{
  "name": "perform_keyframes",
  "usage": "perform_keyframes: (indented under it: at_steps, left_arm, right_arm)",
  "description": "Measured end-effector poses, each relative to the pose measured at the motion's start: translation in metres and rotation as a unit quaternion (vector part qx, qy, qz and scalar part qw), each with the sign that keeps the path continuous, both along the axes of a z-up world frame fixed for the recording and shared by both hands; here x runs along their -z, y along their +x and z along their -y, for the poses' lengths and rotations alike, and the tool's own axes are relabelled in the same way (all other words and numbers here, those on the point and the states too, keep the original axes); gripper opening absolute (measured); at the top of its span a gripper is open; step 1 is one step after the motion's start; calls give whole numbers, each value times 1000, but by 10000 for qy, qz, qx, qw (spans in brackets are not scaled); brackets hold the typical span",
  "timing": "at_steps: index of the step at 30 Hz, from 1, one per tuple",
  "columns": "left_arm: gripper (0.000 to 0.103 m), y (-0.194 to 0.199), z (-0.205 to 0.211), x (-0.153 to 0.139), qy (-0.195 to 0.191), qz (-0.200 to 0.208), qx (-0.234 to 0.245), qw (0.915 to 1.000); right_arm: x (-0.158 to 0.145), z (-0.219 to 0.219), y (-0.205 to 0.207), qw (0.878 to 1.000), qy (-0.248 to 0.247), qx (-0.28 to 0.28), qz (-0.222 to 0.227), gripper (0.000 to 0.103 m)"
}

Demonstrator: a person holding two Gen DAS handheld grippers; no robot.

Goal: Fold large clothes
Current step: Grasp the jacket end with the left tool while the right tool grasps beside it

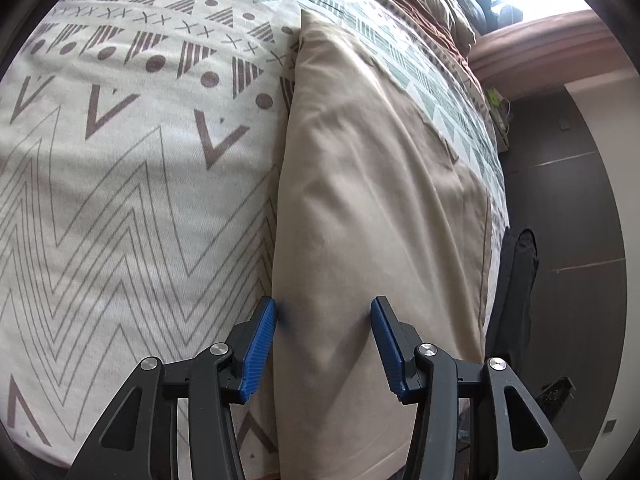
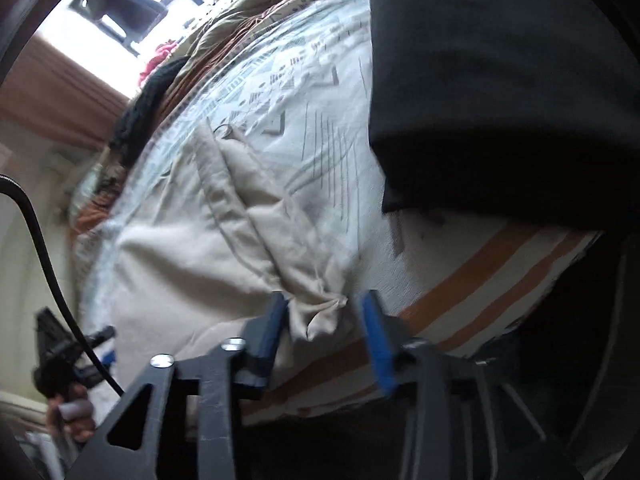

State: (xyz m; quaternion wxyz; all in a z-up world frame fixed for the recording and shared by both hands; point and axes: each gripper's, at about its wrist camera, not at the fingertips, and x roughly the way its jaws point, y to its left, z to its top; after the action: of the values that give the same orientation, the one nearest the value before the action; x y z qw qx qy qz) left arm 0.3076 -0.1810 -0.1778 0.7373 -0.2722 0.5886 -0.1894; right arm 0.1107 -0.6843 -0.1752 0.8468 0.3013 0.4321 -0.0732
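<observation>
A large beige garment [image 1: 372, 200] lies lengthwise on the patterned bedspread [image 1: 120, 160], folded into a long strip. My left gripper [image 1: 323, 316] is open, its blue fingers [image 1: 260, 352] astride the strip's near end, just above the cloth. In the right wrist view the same beige garment [image 2: 208, 240] lies bunched at its near corner. My right gripper [image 2: 324, 312] is open, with that crumpled corner between its blurred blue fingers [image 2: 376, 344]. The left gripper [image 2: 60, 356], held by a hand, shows at the lower left.
A folded black garment [image 2: 500, 92] lies on the bed at the right. Brown and dark clothes [image 1: 440, 4] are piled at the far end near a bright window. The bed's edge [image 1: 496, 200] drops to a dark floor on the right.
</observation>
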Motion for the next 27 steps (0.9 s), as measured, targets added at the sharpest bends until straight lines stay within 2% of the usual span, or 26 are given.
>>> perform_keyframes:
  at_steps: [4, 14, 21, 27]
  left_arm:
    - [50, 13, -1, -2, 22, 28, -47, 10000]
    - [50, 49, 0, 0, 120, 68, -126, 9998]
    - [50, 79, 3, 1, 149, 131, -148, 9997]
    - [50, 100, 7, 4, 169, 165, -116, 9997]
  right_arm:
    - [-17, 0, 24, 9998, -5, -216, 52, 50]
    - [-27, -14, 109, 9960, -123, -884, -30, 56]
    - [-25, -24, 168, 9927, -84, -1202, 21, 56]
    - [-12, -32, 221, 9907, -159, -1345, -125, 54]
